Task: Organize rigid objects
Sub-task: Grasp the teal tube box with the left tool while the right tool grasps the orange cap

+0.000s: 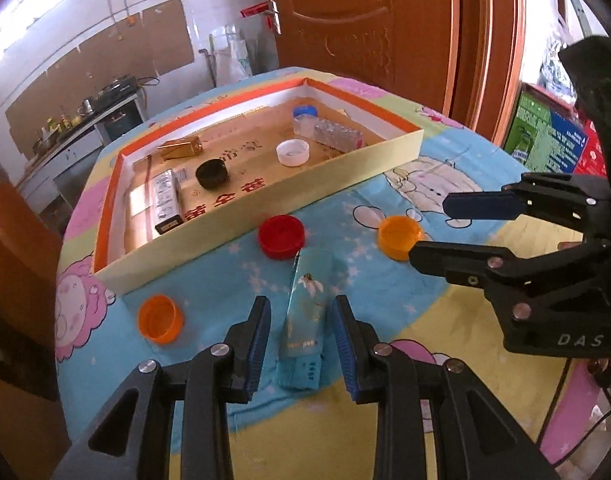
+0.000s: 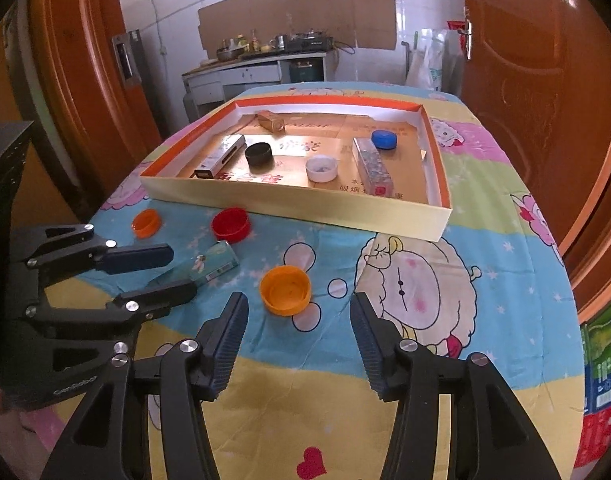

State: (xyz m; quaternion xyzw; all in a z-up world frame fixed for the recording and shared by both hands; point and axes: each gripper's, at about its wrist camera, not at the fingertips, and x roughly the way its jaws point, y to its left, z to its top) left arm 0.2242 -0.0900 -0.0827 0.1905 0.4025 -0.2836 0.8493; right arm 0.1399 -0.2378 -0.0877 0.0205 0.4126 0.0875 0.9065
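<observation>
Teal box (image 1: 305,312) lies flat on the worktop (image 1: 445,344) just outside the tray (image 1: 265,208), between my left tongs (image 1: 301,344), pads part-open either side, not gripping. Right tongs (image 2: 299,340) gape empty before the orange cap (image 2: 285,290). I'd judge both lined up to load the tray.

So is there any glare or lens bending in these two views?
Left wrist view: blown-out glare at the top left, and the tray edges bow from the fisheye. Right wrist view: even light, dark rounded corners, door frames curving inward.
</observation>
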